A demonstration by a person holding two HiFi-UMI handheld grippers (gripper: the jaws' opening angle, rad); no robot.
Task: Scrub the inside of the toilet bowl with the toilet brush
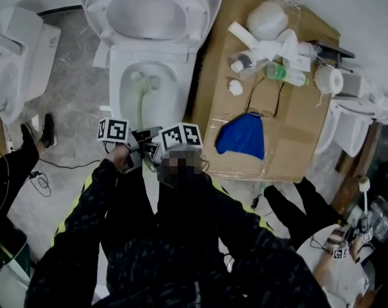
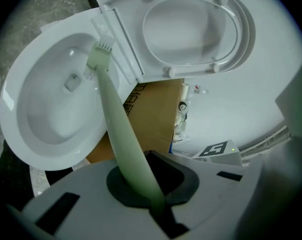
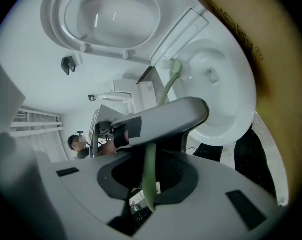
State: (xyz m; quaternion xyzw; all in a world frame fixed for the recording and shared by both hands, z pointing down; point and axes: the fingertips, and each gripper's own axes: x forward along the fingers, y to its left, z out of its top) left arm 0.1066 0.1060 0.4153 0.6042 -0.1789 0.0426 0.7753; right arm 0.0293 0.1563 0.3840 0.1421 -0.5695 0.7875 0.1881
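Both of your grippers hold the toilet brush [image 2: 118,126]. Your right gripper [image 3: 150,196] is closest to you. Its jaws are shut tight on the thin green handle, right at the end. Your left gripper [image 2: 151,194] is a bit further along the same handle. Its jaws squeeze the handle too. In the right gripper view, the left gripper crosses in front, so the two sit just beside each other.

From there the green handle goes away from you and down into the toilet bowl [image 2: 41,119]. The brush head [image 2: 101,54] is inside the bowl, up against the back edge, close to the hinge. The bowl is white.

Behind the bowl the seat [image 2: 190,26] stands up, open.

To your right of the toilet a big sheet of cardboard [image 1: 296,127] lies on the floor. A blue cloth [image 1: 242,136] lies near its close edge. White bottles [image 1: 270,40] lie in a heap at its far edge. A paper roll [image 1: 328,79] sits by the far right edge of the cardboard.
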